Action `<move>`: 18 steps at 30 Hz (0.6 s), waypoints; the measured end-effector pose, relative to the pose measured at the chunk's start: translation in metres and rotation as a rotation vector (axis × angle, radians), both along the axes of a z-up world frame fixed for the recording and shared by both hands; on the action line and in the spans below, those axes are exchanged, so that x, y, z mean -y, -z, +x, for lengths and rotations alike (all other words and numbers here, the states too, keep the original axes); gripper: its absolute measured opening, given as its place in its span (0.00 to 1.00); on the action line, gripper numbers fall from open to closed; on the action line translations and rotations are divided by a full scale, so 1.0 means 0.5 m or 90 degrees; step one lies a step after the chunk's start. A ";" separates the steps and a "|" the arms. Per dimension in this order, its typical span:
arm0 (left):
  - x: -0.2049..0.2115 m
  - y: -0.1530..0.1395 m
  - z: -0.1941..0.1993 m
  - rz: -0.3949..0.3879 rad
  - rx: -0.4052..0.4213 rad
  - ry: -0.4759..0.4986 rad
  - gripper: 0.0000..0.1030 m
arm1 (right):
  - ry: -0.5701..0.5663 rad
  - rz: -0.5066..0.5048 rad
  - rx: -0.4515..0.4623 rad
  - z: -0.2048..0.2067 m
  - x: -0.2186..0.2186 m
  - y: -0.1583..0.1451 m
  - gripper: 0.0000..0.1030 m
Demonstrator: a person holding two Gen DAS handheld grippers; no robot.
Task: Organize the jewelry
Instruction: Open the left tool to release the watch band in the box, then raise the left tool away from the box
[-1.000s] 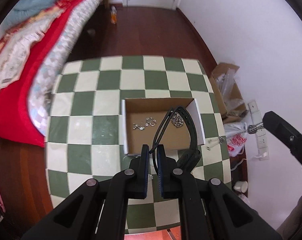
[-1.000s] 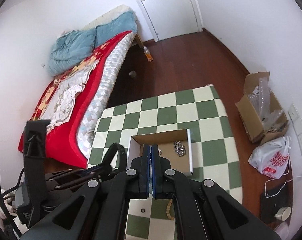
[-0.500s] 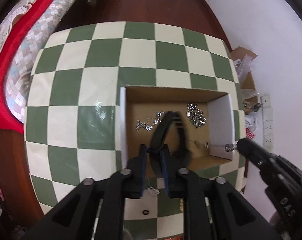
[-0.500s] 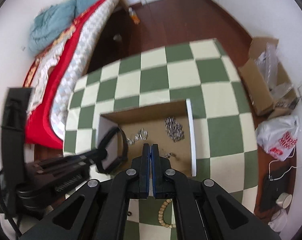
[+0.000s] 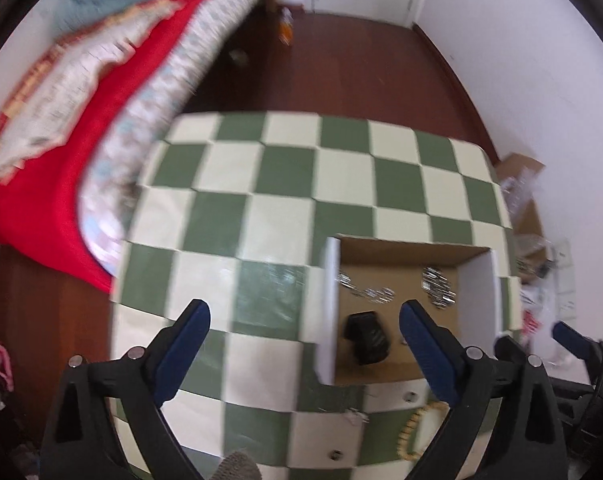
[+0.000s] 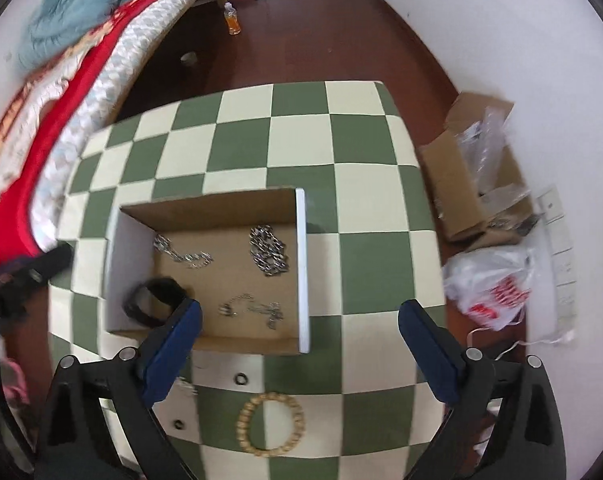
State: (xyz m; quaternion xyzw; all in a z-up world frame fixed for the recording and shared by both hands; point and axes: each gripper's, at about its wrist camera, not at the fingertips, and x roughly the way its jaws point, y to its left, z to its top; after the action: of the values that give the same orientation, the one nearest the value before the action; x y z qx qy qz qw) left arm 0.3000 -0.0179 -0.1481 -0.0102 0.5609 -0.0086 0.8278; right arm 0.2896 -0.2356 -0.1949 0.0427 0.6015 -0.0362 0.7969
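An open cardboard box [image 6: 303, 264] stands on the green-and-cream checkered table [image 6: 365, 200]. Inside lie a black band [image 6: 149, 300], a heap of silver chain [image 6: 267, 250], another silver chain [image 6: 181, 254] and a thin silver piece [image 6: 249, 308]. The box [image 5: 329, 308] and black band [image 5: 365, 336] also show in the left wrist view. My left gripper [image 5: 303, 336] is open and empty, above the box's left wall. My right gripper [image 6: 299, 340] is open and empty, over the box's near right corner. A wooden bead bracelet [image 6: 271, 424] and small rings [image 6: 241, 379] lie on the table in front of the box.
A bed with a red quilt [image 6: 41, 120] stands left of the table. A cardboard box [image 6: 461, 184] and a white plastic bag [image 6: 497, 280] lie on the dark wood floor at the right, by the white wall. An orange bottle [image 6: 233, 20] stands on the floor at the far end.
My left gripper opened and let go of the black band, which now lies in the box; the gripper drew back left. My right gripper opened too.
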 end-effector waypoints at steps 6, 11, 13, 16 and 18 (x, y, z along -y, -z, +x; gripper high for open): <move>-0.013 0.000 -0.048 0.056 0.054 -0.006 1.00 | -0.015 -0.033 0.007 -0.033 -0.028 0.016 1.00; -0.014 -0.002 -0.086 0.070 0.071 -0.009 1.00 | -0.009 -0.037 0.030 -0.062 -0.038 -0.002 1.00; -0.015 -0.006 -0.100 0.066 0.076 -0.010 1.00 | -0.008 -0.039 0.039 -0.073 -0.042 -0.013 1.00; -0.018 -0.024 -0.128 0.071 0.095 -0.010 1.00 | -0.003 -0.040 0.054 -0.093 -0.043 -0.032 1.00; -0.021 -0.040 -0.147 0.075 0.110 -0.011 1.00 | -0.001 -0.044 0.068 -0.110 -0.043 -0.048 1.00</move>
State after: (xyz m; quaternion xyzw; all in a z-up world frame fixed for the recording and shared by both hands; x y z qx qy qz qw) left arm 0.2264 -0.0075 -0.1280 0.0346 0.4865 0.0307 0.8724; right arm 0.2348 -0.2139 -0.1709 0.0169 0.5563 -0.0541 0.8291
